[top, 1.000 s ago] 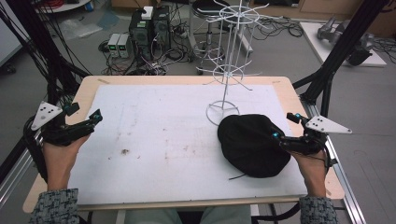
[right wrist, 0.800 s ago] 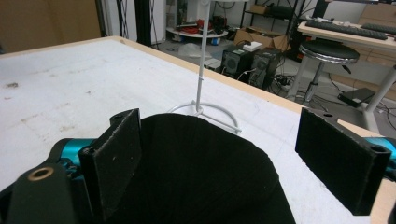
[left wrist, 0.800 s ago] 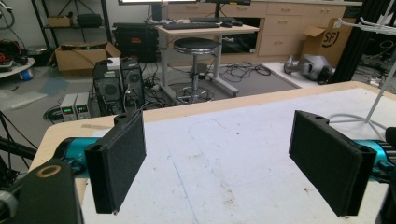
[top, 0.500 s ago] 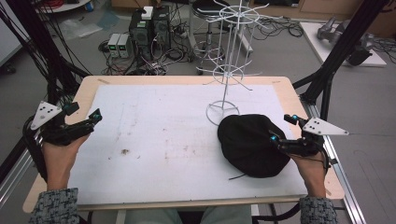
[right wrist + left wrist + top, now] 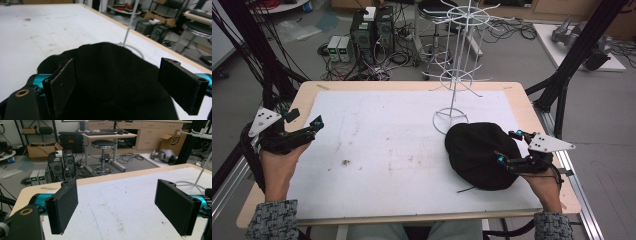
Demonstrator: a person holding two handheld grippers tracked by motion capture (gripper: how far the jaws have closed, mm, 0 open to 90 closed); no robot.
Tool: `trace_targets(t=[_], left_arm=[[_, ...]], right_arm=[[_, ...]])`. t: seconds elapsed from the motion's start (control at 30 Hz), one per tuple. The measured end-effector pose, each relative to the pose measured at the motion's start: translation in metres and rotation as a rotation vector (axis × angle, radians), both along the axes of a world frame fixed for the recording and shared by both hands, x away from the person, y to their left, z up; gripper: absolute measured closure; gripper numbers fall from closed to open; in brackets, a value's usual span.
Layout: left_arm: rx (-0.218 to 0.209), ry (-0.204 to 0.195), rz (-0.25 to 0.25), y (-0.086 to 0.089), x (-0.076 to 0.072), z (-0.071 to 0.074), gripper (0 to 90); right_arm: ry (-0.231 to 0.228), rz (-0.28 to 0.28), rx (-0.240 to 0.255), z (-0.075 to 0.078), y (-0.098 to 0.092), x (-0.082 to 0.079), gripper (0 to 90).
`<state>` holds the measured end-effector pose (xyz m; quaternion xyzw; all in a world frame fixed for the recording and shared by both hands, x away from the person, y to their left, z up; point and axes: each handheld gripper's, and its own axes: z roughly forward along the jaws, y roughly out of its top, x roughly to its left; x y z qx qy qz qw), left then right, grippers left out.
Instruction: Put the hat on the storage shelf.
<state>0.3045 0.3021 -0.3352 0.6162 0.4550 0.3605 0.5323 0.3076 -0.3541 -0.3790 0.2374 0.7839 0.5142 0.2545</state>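
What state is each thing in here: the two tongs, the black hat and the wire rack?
left tongs: open, holding nothing, over the table's left edge.
right tongs: open, jaws either side of the hat's edge, not closed on it.
black hat: lying slumped on the table, by the rack's base.
wire rack: upright, hooks bare.

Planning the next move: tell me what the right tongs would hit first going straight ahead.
Most likely the black cap: the right tongs stand open with it right ahead between the jaws. Beyond it stands the wire rack.
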Motion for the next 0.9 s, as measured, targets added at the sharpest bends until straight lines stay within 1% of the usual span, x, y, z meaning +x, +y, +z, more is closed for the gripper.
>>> trace_targets(t=[0.03, 0.13, 0.2, 0.27, 0.3, 0.4, 0.47, 0.53, 0.6, 0.63, 0.67, 0.7, 0.73, 0.77, 0.8, 0.9], left_arm=[[0.0, 0.0, 0.0, 0.0, 0.0, 0.0, 19.1], [-0.003, 0.0, 0.001, -0.001, 0.0, 0.0, 19.1], [-0.003, 0.002, 0.001, -0.001, 0.001, -0.001, 19.1], [-0.001, 0.002, -0.001, 0.0, 0.0, 0.0, 19.1], [-0.002, 0.0, -0.001, 0.0, 0.0, 0.0, 19.1], [-0.005, 0.001, -0.001, 0.0, 0.0, 0.0, 19.1], [-0.006, 0.001, -0.001, 0.0, 0.001, -0.001, 19.1], [-0.004, 0.003, -0.003, -0.001, 0.001, -0.001, 19.1], [-0.003, 0.004, -0.005, -0.001, 0.001, -0.001, 19.1], [-0.005, 0.004, -0.006, -0.001, 0.001, -0.001, 19.1], [-0.004, 0.004, -0.006, -0.001, 0.001, -0.001, 19.1], [-0.005, 0.003, -0.005, -0.001, 0.001, -0.001, 19.1], [-0.005, 0.004, -0.004, -0.001, 0.001, -0.001, 19.1], [-0.004, 0.004, -0.004, -0.001, 0.001, -0.001, 19.1], [-0.006, 0.002, -0.002, -0.001, 0.001, -0.001, 19.1], [-0.009, 0.005, 0.0, 0.0, 0.001, -0.002, 19.1]], right_arm=[[0.007, 0.011, -0.009, -0.001, 0.0, 0.0, 14.4], [0.011, 0.025, -0.019, -0.004, 0.001, 0.0, 14.4], [0.027, 0.032, -0.04, -0.008, 0.001, 0.001, 14.4], [0.031, 0.03, -0.046, -0.009, 0.002, 0.002, 14.4], [0.04, 0.022, -0.063, -0.012, 0.002, 0.003, 14.6], [0.05, 0.015, -0.077, -0.014, 0.002, 0.003, 15.3], [0.053, 0.012, -0.09, -0.016, 0.002, 0.004, 18.4], [0.058, 0.007, -0.099, -0.017, 0.003, 0.005, 19.4], [0.057, 0.006, -0.101, -0.017, 0.003, 0.005, 25.7], [0.056, 0.008, -0.108, -0.019, 0.004, 0.005, 32.1], [0.056, 0.008, -0.108, -0.019, 0.004, 0.005, 32.1], [0.048, 0.016, -0.115, -0.02, 0.004, 0.005, 37.8], [0.049, 0.018, -0.126, -0.02, 0.005, 0.005, 40.3], [0.054, 0.023, -0.139, -0.021, 0.006, 0.005, 48.4], [0.054, 0.023, -0.139, -0.021, 0.006, 0.005, 48.4], [0.04, 0.029, -0.168, -0.021, 0.007, 0.003, 61.8]])
